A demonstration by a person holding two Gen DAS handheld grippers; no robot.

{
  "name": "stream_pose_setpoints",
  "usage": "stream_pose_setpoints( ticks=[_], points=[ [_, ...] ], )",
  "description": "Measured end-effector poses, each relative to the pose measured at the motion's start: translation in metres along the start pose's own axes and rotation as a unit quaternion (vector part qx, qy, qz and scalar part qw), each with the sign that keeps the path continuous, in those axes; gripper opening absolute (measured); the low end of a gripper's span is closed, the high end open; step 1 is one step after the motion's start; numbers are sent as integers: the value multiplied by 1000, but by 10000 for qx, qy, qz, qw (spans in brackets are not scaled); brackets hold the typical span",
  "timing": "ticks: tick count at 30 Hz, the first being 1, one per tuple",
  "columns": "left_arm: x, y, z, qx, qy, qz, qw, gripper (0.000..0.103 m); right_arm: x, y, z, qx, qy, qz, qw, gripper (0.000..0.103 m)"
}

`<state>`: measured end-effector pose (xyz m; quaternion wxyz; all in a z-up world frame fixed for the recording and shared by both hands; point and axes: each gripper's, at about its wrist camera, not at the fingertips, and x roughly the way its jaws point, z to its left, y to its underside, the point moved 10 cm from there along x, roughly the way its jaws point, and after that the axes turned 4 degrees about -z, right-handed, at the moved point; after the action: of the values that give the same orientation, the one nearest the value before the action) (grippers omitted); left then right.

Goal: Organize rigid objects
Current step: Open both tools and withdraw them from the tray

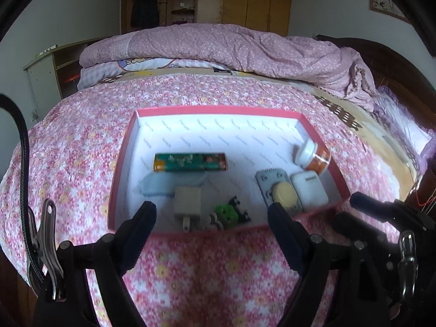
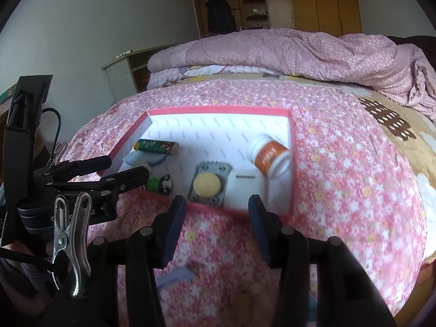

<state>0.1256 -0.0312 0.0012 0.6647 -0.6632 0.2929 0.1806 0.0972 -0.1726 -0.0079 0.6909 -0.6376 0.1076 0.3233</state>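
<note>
Both grippers, left & right, hover wide and empty at the near rim of pink box w/ items inside; sorting looks nearly done, next probably fetching any leftover

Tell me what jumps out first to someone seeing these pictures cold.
A pink-walled box with a white inside sits on the flowery bedspread, holding small things. Most eye-catching are the green carton lying near its left side and the orange-labelled bottle tipped over by its right wall. The left gripper and right gripper hang in front of the near wall, jaws apart and holding nothing.
</note>
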Motion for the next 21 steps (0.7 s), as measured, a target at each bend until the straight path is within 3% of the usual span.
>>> stream_pose_setpoints(
  ticks=[11, 21],
  points=[
    [-12, 25, -11, 159, 95, 123, 9998, 87, -26, 26, -9, -52, 148, 38, 9999, 49],
    [-12, 52, -32, 301, 512, 408, 9974, 87, -45, 56, -30, -140, 486, 200, 9985, 49]
  ],
)
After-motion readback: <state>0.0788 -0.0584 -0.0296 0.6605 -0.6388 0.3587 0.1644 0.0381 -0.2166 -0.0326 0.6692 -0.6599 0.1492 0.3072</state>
